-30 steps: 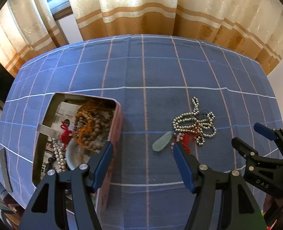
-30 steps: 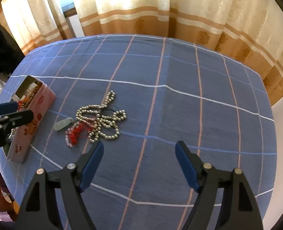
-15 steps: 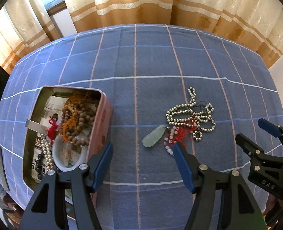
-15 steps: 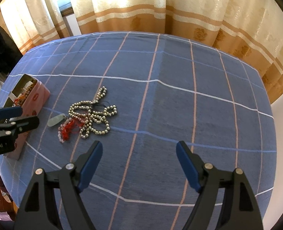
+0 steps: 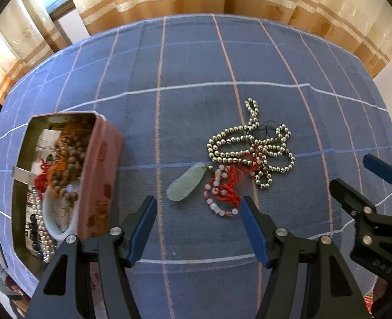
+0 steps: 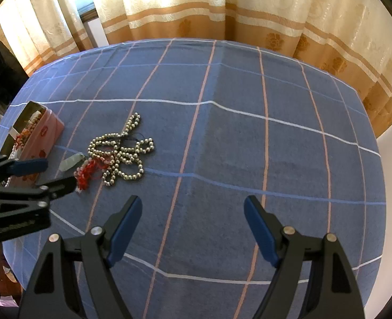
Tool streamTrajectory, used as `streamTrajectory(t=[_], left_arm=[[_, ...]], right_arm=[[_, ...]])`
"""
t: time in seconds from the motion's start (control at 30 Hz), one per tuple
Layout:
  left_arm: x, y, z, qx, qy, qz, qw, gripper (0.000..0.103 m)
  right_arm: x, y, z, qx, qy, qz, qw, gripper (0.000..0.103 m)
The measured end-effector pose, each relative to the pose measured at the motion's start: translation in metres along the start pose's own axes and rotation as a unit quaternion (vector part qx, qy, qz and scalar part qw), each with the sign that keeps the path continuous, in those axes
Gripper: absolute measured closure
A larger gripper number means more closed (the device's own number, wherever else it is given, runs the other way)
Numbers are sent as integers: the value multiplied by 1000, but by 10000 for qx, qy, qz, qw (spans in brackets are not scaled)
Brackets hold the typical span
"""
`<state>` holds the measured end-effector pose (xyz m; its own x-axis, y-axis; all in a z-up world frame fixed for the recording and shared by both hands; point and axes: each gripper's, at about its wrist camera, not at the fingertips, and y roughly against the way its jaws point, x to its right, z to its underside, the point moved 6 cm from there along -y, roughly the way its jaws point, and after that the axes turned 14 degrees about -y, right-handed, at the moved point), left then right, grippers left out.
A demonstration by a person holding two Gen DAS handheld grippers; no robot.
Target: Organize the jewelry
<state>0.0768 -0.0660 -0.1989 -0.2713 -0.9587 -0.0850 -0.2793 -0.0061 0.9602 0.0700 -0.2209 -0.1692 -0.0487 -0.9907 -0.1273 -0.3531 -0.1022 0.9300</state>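
Fingers of left gripper (image 5: 197, 214) spread wide, nothing between them; over last second they have slid from tin (image 5: 100, 164) toward loose jewelry, now framing jade pendant (image 5: 186, 186) and red-cord bracelet (image 5: 224, 191). Likely next pickup (pendant looks closest). Right gripper (image 6: 193, 219) also spread, empty, hanging over bare blue cloth (image 6: 249, 146), barely shifted. Silver bead necklace (image 5: 251, 146) lies tangled just beyond bracelet. Tin already holds wooden beads (image 5: 68, 156); its near end cut off by finger, contents jumbled, hard to sort out.
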Motion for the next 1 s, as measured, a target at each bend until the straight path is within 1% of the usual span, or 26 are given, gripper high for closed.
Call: streamTrajectory(t=[0.17, 0.33, 0.37, 0.4, 0.43, 0.47, 0.5, 0.6, 0.63, 0.73, 1.0], left_arm=[[1, -15, 0, -87, 17, 33, 10000, 38], [1, -21, -2, 13, 19, 112, 9999, 38], [0, -21, -2, 62, 39, 126, 9999, 49], [-2, -19, -2, 152, 4, 62, 9999, 57], [-2, -18, -2, 181, -58, 65, 9998, 77], [-3, -18, -2, 171, -115, 90, 9997, 90], [-4, -17, -1, 162, -123, 113, 9997, 91], [-16, -16, 5, 131, -15, 11, 9999, 94], [-22, -15, 7, 130, 79, -8, 9999, 99], [-31, -14, 12, 130, 255, -36, 9996, 99], [-45, -11, 29, 159, 426, -63, 9989, 99]], right_arm=[[3, -2, 2, -30, -12, 33, 10000, 21], [2, -3, 2, -49, 39, 16, 10000, 21], [1, -3, 2, -47, 59, 8, 10000, 21], [0, -4, 2, -49, 85, 2, 10000, 21], [-1, -4, 2, -49, 99, 2, 9999, 21], [-3, -6, 1, -47, 129, 0, 9999, 21], [-4, -7, 1, -48, 145, -4, 9999, 21], [-13, -11, -4, -34, 258, -45, 9997, 21], [-16, -11, -5, -22, 294, -59, 9995, 21], [-32, -14, -13, 43, 498, -156, 9986, 21], [-67, -31, -23, 93, 898, -303, 9955, 21]])
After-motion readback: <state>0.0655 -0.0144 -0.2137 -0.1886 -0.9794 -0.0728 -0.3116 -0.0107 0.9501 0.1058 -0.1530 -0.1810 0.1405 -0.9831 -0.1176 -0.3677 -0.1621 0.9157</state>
